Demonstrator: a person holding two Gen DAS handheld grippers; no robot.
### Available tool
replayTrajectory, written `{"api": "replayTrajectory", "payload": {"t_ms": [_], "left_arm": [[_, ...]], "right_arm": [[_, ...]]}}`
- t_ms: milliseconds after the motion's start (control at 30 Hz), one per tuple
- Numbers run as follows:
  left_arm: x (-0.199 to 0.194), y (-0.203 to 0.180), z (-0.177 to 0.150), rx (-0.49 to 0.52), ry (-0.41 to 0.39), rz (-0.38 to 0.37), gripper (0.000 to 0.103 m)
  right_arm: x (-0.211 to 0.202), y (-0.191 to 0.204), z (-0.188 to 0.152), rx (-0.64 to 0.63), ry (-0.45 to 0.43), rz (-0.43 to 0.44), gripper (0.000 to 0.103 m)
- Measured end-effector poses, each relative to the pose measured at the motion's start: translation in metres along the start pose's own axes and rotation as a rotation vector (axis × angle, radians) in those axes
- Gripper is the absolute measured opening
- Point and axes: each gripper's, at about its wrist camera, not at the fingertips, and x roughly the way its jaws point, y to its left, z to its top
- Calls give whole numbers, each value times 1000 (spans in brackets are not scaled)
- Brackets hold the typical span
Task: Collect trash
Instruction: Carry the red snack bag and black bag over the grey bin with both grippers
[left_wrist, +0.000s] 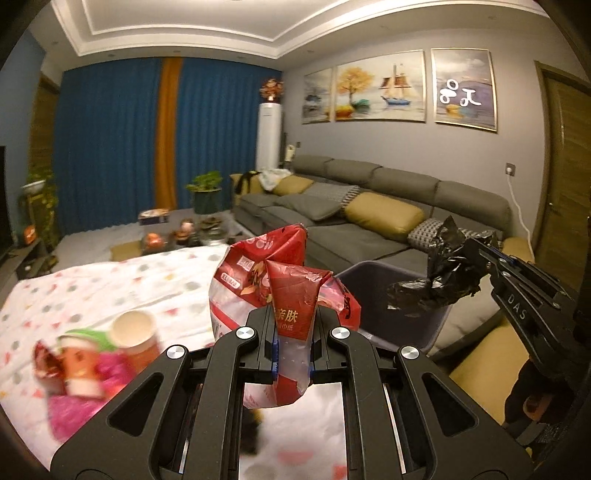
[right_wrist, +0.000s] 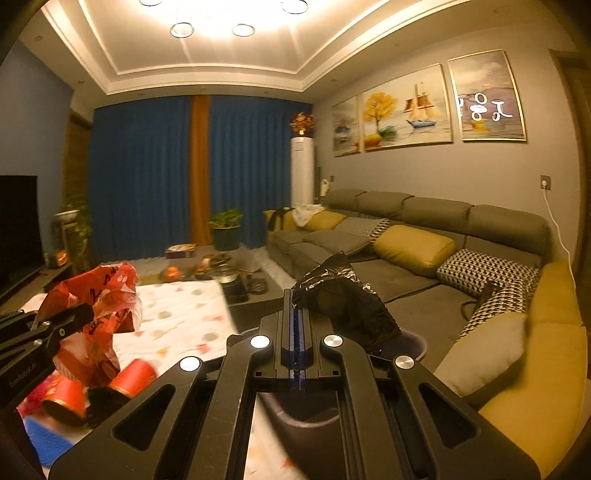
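My left gripper (left_wrist: 293, 325) is shut on a crumpled red plastic wrapper (left_wrist: 280, 280) and holds it up above the table; the wrapper also shows at the left of the right wrist view (right_wrist: 99, 295). My right gripper (right_wrist: 298, 306) is shut on a crumpled black plastic bag (right_wrist: 347, 306) and holds it over a dark grey bin (left_wrist: 373, 295). In the left wrist view the black bag (left_wrist: 439, 273) hangs at the right over the bin's rim. Paper cups (left_wrist: 133, 332) and pink and red wrappers (left_wrist: 74, 387) lie on the table at the left.
The table has a white dotted cloth (left_wrist: 110, 284). A grey sofa (right_wrist: 424, 258) with yellow and patterned cushions runs along the right. A dark coffee table (left_wrist: 184, 232) with objects stands beyond. Red paper cups (right_wrist: 133, 376) lie near the table edge.
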Motion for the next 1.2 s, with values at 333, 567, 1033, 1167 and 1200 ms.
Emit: {"api": "replayTrajectory", "payload": {"t_ms": [333,567,1033,1167,1200], "left_arm": [[76,-36,2,0,42,-113,10],[111,-49,4,-9,69,-151,10],[145,-54,0,10,117,-191,10],[154,-58,1,21,134,-202,10],[156,-57,0,19,139,-209,10]], "right_arm": [[43,-33,-6,44,36,-49,2],[67,-38,-12,54,71,-56,2],[86,-40,-17,58,116,-46,2],[87,-40,-18,62,120,-42,2],[88,-41,-17,60,120,-40,2]]}}
